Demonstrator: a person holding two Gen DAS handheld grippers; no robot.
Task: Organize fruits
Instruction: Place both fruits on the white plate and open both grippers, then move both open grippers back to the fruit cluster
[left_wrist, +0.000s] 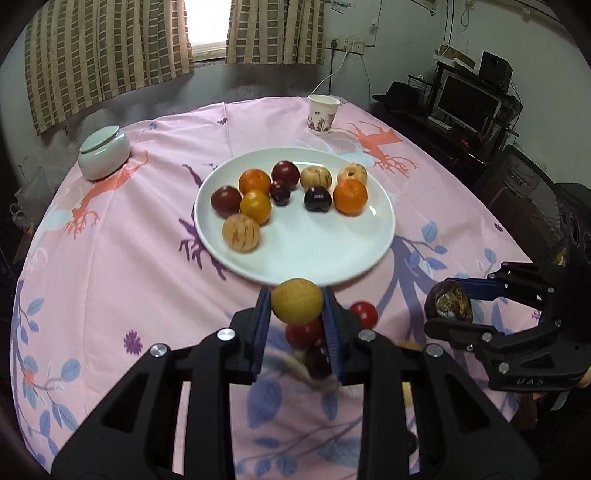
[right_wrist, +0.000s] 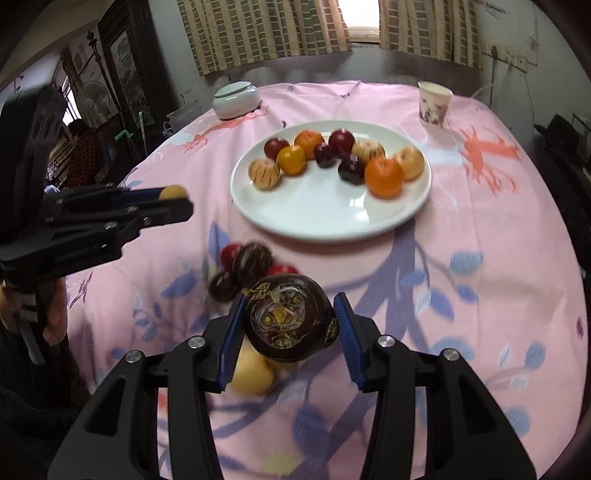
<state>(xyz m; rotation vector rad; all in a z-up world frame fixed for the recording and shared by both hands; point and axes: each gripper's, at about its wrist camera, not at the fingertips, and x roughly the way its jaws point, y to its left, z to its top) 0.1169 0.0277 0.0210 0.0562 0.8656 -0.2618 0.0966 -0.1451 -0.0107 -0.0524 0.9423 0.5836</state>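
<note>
My left gripper is shut on a round yellow fruit, held above the cloth just short of the white plate's near rim. My right gripper is shut on a dark purple mangosteen, held above the cloth; it also shows in the left wrist view at the right. The plate carries several fruits: oranges, dark plums and striped pale melons. Loose red and dark fruits and a yellow one lie on the cloth under the grippers. The left gripper with its yellow fruit shows at the left of the right wrist view.
A pink patterned tablecloth covers the round table. A pale green lidded jar stands at the far left, a paper cup at the far right. A monitor and shelves stand beyond the table's right edge.
</note>
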